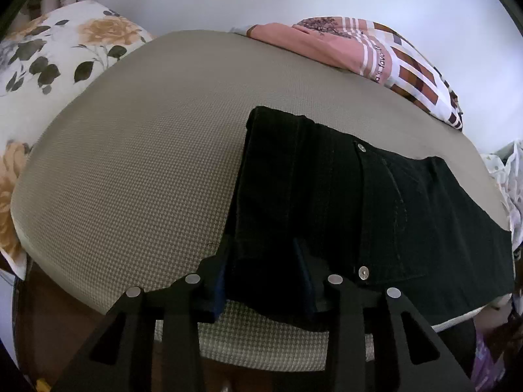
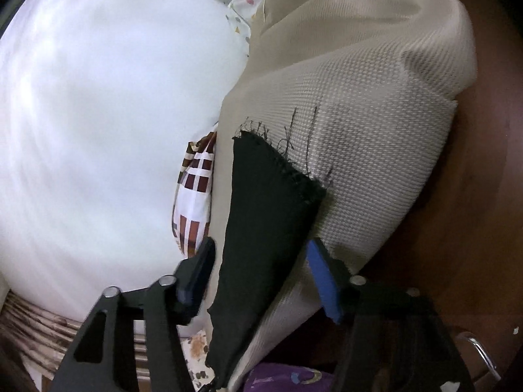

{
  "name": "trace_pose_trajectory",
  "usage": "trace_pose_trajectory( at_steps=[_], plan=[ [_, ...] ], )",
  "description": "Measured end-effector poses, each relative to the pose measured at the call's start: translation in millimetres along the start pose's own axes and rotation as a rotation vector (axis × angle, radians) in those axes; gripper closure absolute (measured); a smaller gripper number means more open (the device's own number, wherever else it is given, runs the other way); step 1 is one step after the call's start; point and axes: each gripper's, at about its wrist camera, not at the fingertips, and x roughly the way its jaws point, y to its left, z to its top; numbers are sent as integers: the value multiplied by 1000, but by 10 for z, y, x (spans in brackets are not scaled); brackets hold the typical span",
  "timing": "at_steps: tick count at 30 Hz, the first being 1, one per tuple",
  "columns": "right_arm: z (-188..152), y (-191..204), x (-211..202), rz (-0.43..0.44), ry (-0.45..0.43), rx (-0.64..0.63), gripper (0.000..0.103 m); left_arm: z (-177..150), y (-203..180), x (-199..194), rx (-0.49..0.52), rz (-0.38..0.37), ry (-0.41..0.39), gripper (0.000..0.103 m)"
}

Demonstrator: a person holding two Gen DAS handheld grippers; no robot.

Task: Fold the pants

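The left tool stands moderately wide, its two blue-padded fingers straddling the near end of the black denim pants. The fabric fills the gap between the pads; whether they press it cannot be told. The pants lie on a beige woven-mesh cushion, from the tool at 6 o'clock out toward 12 and across to 3 o'clock. Two metal rivets and a pocket seam show at right, so this is the waist portion; it seems doubled over, with a thicker dark band running from 6 to 12 o'clock. This view alone shows a white pillow with yellow roses at 10 o'clock and a pink and brown patterned cloth at 1 o'clock.

The right tool is open wide, with one dark finger at 7 o'clock and a blue pad at 5 o'clock. A black leg end lies between them without clearly touching either. Only here does the frayed hem show, loose threads trailing onto the cushion. The leg's long axis runs from 6 o'clock up to the hem just above centre. A brown wooden floor appears at 3 o'clock and a white wall at 9.
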Motion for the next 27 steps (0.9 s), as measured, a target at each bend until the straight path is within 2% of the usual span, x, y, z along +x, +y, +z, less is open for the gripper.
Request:
trace_pose_trajectory(
  at_steps=[5,7,9,10,13,18,20,24,27],
  plan=[
    [95,55,146,-47,20,-22,65,2,-4,17,11,11,-2,61],
    [97,110,160,-74,19,-50,89,7,2,24,6,14,0,59],
    [96,169,214,-108,20,-78,92,6,21,34,-5,14,0,56],
    [93,176,204,-96,15,-78,93,5,33,40,-12,14,1,54],
    [97,264,170,-88,-10,-112,94,-1,79,51,-38,8,2,50],
    [170,238,122,-143,-11,-115,90,-10,95,58,-50,5,1,47],
    [175,195,100,-145,-12,-95,88,-13,91,57,-49,6,1,47],
    [187,100,-103,-147,-86,-46,73,-24,91,57,-49,5,-2,47],
    [173,55,-95,-173,-55,-36,73,-34,107,65,-57,3,-3,46]
  ],
)
